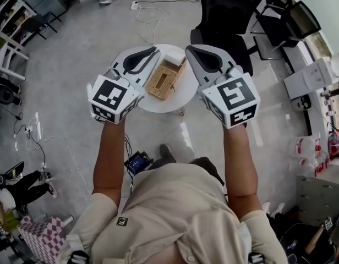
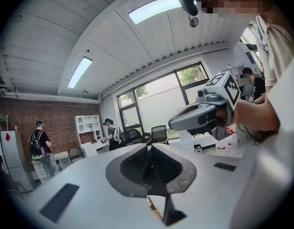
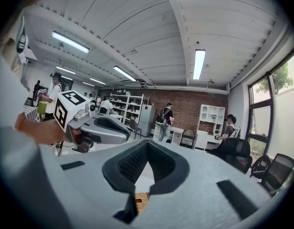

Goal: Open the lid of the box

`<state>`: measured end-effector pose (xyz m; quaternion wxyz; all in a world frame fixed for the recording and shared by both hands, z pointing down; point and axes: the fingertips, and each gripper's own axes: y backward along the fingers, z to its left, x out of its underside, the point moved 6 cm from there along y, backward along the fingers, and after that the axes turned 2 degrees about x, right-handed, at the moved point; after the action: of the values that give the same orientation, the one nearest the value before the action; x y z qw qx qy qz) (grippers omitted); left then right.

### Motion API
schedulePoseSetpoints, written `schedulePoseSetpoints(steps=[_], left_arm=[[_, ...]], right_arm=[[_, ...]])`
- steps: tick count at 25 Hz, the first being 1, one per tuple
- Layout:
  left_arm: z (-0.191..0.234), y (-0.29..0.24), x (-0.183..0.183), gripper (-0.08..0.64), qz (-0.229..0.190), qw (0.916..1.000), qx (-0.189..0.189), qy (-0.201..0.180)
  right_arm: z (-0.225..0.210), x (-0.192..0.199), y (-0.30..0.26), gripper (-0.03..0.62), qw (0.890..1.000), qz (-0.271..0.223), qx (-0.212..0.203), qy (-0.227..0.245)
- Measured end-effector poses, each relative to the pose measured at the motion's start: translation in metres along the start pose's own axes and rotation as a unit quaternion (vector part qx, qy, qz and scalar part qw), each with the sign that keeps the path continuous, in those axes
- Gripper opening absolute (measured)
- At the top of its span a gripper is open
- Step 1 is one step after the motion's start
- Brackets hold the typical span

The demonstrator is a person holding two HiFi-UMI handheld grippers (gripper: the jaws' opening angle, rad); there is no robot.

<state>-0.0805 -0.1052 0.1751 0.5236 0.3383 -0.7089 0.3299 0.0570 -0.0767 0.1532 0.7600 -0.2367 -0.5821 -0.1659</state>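
**Step in hand: approach to the lid.** The box (image 1: 165, 78) stands on the round surface (image 1: 153, 104), between the two claws and below them. Its lid appears to be down.

1. Work out which edge of the lid lifts before you commit. The hinge side cannot be read from here.
2. Part the jaws of the working claw before you descend. Closed tips will probably not take the rim.
3. Steady the box body with the other claw. A woven box is likely light and may slide.
4. Raise the lid slowly.

**Claw state.**
- Left claw (image 1: 154, 50): jaws together, nothing between them.
- Right claw (image 1: 189, 49): jaws together, also empty.

Neither claw appears to touch the box. In the right gripper view, a sliver of the box shows beneath the jaws.
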Motion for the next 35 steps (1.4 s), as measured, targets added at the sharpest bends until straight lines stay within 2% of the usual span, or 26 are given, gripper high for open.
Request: schedulePoseSetpoints(steps=[4, 10, 23, 35], left_arm=[[0.015, -0.004, 0.010, 0.031, 0.001, 1.0000, 0.007, 0.005], [0.024, -0.019, 0.025, 0.031, 0.018, 0.9998, 0.004, 0.007], [0.045, -0.043, 0.069, 0.031, 0.071, 0.9962, -0.035, 0.037], [0.046, -0.063, 0.132, 0.032, 0.105, 0.9905, -0.037, 0.080]], right_arm=[[-0.001, 0.004, -0.014, -0.008, 1.000, 0.012, 0.011, 0.007], [-0.017, 0.018, -0.031, -0.008, 1.000, 0.016, 0.005, 0.004], [-0.046, 0.056, -0.083, -0.008, 0.998, 0.022, -0.053, -0.007], [-0.055, 0.099, -0.120, -0.008, 0.996, 0.048, -0.079, -0.018]])
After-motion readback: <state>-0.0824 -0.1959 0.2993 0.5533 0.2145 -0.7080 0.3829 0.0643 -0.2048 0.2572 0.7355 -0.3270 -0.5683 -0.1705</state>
